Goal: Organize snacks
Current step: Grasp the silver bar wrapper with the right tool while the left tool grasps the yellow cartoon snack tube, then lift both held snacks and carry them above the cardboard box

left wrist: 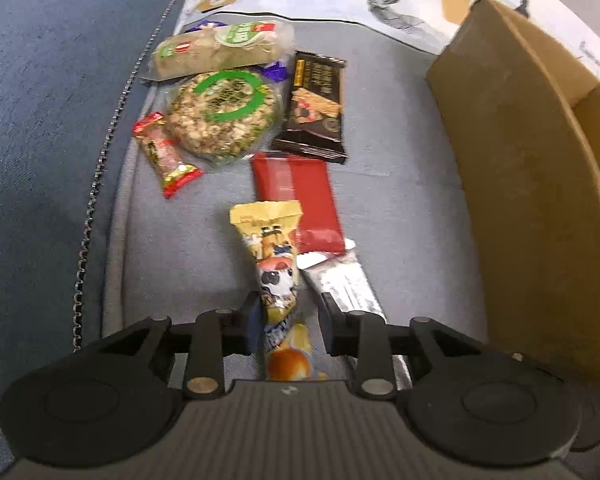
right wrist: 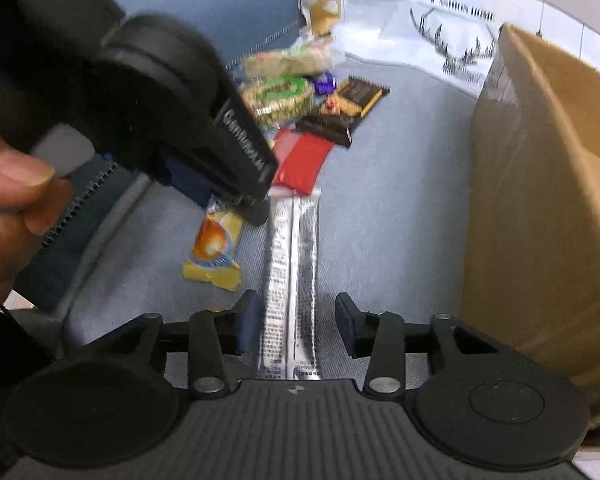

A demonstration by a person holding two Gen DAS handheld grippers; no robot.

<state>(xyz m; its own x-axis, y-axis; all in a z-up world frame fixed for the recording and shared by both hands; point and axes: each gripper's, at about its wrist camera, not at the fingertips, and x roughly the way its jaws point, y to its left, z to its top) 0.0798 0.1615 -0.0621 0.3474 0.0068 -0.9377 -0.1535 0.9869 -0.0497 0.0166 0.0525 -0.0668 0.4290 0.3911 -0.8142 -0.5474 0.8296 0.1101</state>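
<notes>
the left tool [left wrist: 288,320] stands released astride the yellow cartoon snack packet [left wrist: 274,264] on the grey cushion [left wrist: 400,200], the right tool [right wrist: 296,320] released astride the silver packet [right wrist: 292,280], beside the cardboard box [right wrist: 540,220].

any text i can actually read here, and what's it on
"FASHION HOME": white deer-print cloth
"GenRobot", roughly, blurred: left gripper
Silver packet: print too small to read
Yellow cow-print snack, black biscuit pack, round green-label cracker: labels blurred
</notes>
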